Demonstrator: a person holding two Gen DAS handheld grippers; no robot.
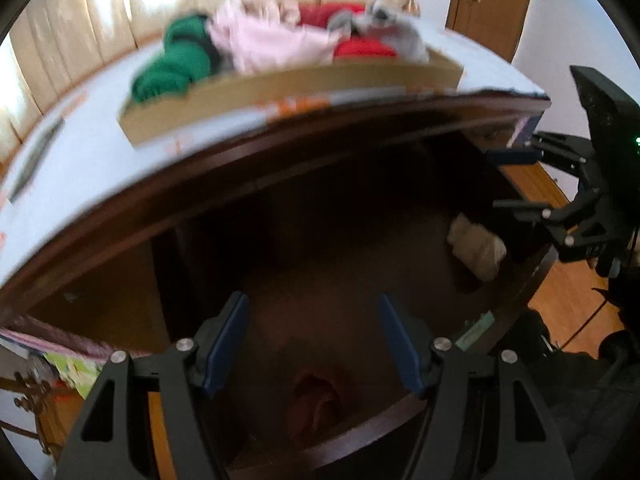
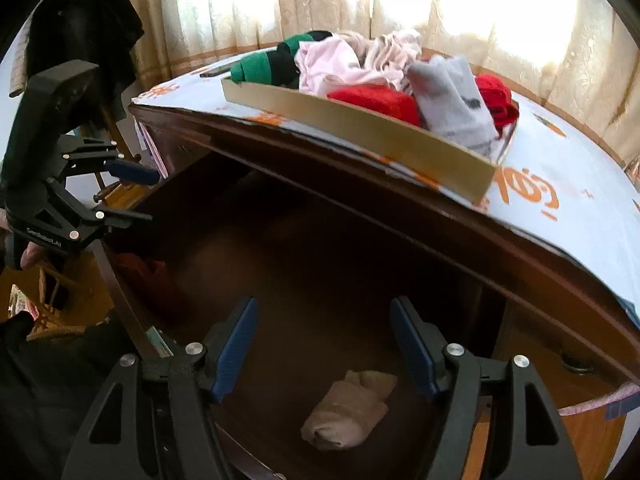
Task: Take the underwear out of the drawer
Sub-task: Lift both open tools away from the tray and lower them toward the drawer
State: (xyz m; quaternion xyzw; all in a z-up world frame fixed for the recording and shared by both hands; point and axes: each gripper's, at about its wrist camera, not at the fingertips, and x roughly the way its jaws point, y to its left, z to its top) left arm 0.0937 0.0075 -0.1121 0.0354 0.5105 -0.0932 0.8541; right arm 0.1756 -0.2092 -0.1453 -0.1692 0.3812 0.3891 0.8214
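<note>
Now both grippers hang over the open drawer (image 2: 320, 264), and the reach-in step looks to be in hand — nothing grasped yet. Lower centre of the right wrist view, the right gripper (image 2: 324, 344) stands wide open, blue pads apart, holding nothing, with a beige rolled garment (image 2: 350, 410) on the drawer floor just below and between them. Lower centre of the left view, the left gripper (image 1: 314, 340) is equally spread and empty, above a dim reddish garment (image 1: 316, 404) — too dark to name surely. Up top, a cardboard tray (image 2: 360, 124) already carries green, pink, red and grey clothing. Next move, I'd judge: drop straight down, then close on the fabric.
</note>
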